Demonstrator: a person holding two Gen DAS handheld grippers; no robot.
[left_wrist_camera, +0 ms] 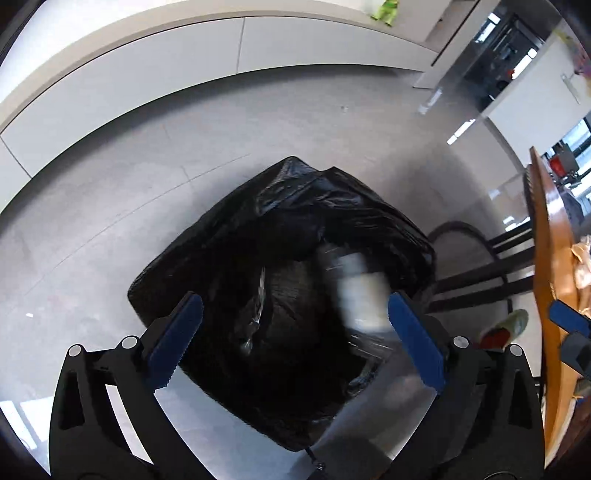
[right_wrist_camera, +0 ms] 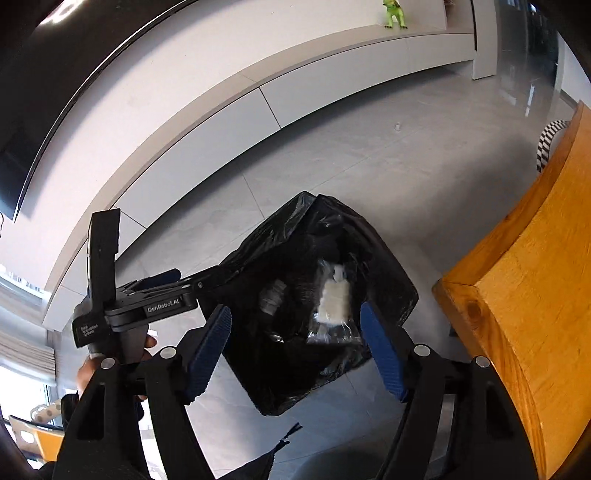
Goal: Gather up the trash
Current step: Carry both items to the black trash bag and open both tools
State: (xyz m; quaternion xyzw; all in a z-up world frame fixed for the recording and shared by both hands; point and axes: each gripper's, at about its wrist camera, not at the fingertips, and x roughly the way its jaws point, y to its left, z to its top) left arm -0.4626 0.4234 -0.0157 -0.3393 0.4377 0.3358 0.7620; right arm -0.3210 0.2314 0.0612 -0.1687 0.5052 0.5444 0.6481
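A pale grey tiled floor [left_wrist_camera: 258,122] fills most of both views, bounded at the far side by a long low white cabinet [left_wrist_camera: 155,74] that curves across the top. A thick orange-brown wooden table [right_wrist_camera: 524,258] stands at the right, its corner near the bin. On the floor sits a squarish waste bin lined with a glossy black plastic bag [right_wrist_camera: 369,236], its mouth open upward, directly beneath both grippers. Inside the bag lies the trash: a blurred clear plastic wrapper with a white patch [right_wrist_camera: 334,306], and a smaller crumpled clear piece [right_wrist_camera: 271,299] to its left. The left gripper [left_wrist_camera: 295,325], black with blue ribbed pads, hangs over the bag with its jaws spread wide and nothing pinched between them; the white-patched wrapper shows blurred just inside its right pad. The right gripper [right_wrist_camera: 297,349], also over the bag's mouth, has its jaws spread apart and empty. From the right wrist view a hand [right_wrist_camera: 92,365] grips the left gripper's handle. A small green toy figure [right_wrist_camera: 395,14] stands on the cabinet top.
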